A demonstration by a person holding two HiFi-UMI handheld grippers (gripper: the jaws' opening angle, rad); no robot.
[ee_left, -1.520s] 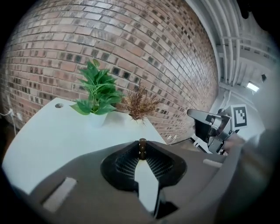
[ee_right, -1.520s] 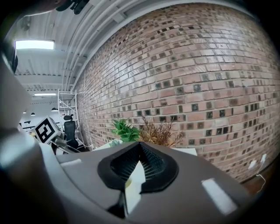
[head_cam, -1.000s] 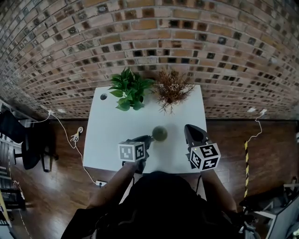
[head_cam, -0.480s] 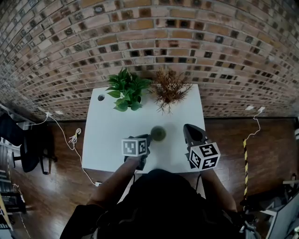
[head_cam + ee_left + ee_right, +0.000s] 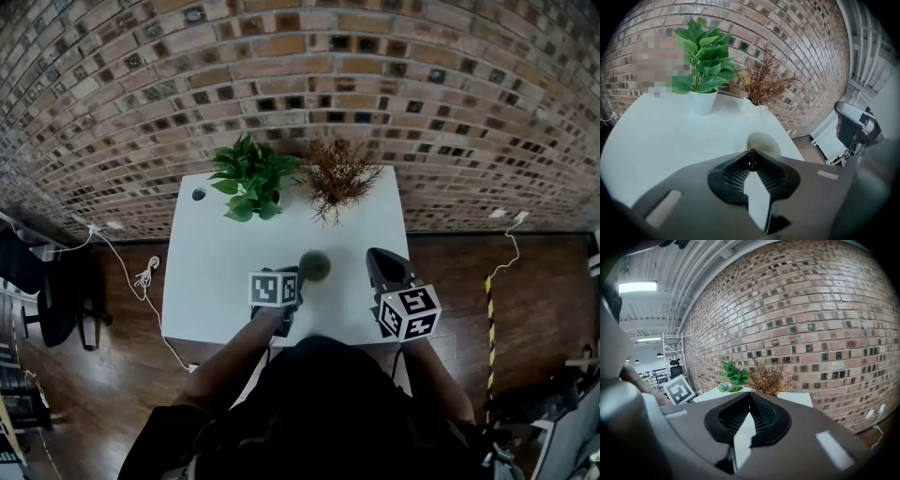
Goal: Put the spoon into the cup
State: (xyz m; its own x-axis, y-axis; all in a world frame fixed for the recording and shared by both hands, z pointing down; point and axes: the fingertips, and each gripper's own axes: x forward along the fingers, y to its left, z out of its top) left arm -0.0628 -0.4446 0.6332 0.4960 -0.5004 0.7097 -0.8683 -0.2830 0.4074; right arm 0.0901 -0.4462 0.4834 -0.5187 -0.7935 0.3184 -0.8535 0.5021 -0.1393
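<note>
Centrally, on the white bench (image 5: 211, 272): green cup (image 5: 315, 265), upright, mouth open to the head view. Just left of the cup: left gripper (image 5: 294, 279), angled downward, jaws nearly together and pinching the dark spoon (image 5: 752, 159) at their tips; spoon end-on in the left gripper view, directly before the cup's near rim, contact with the rim not discernible. Right of the cup, apart from it: right gripper (image 5: 380, 264), jaws pressed together, nothing between. Beyond the cup: green potted plant (image 5: 248, 183) and dried brown plant (image 5: 339, 178), side by side.
</note>
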